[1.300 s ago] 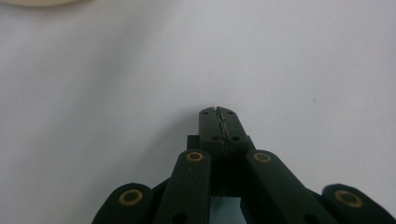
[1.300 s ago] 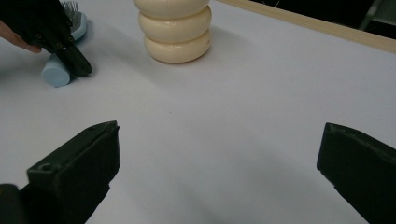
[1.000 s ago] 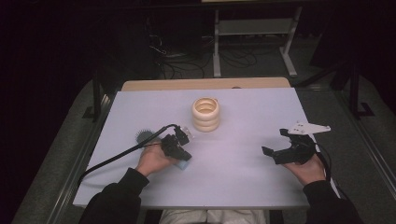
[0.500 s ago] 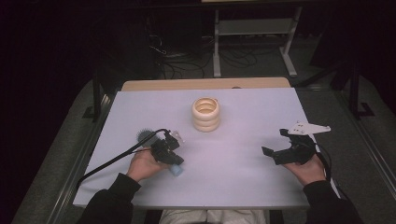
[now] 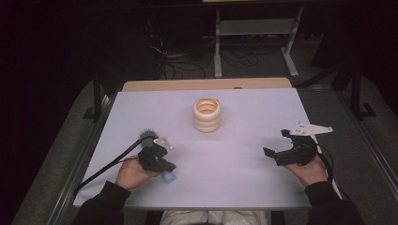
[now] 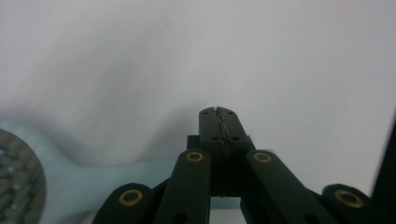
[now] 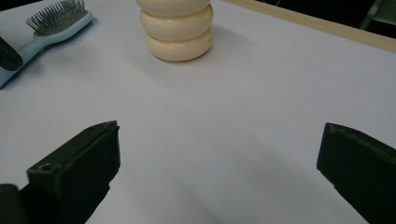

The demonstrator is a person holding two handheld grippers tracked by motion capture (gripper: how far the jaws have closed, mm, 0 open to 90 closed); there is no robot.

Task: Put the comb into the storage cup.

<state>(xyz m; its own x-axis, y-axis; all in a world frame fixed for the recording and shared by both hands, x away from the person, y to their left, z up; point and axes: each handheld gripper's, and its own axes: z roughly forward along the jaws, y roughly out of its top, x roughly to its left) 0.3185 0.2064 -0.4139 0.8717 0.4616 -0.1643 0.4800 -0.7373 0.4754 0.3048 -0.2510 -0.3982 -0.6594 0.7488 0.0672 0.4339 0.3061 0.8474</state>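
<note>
Left gripper (image 5: pixel 157 157) sits at the table's (image 5: pixel 244 187) near-left, its jaws pressed fully together with nothing between them; the light-blue hairbrush (image 5: pixel 149 137) lies on the table directly under it, bristle head beyond the gripper and handle end showing on its near side. Right gripper (image 5: pixel 287 150) rests at the near-right with jaws spread wide and empty. A cream ringed holder (image 5: pixel 206 115) stands upright mid-table, well apart from both.

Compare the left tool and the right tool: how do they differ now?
The left tool has its jaws shut together; the right tool has them wide apart. The left tool sits over the blue hairbrush; the right tool is over bare table. Both are black and hand-held.
</note>
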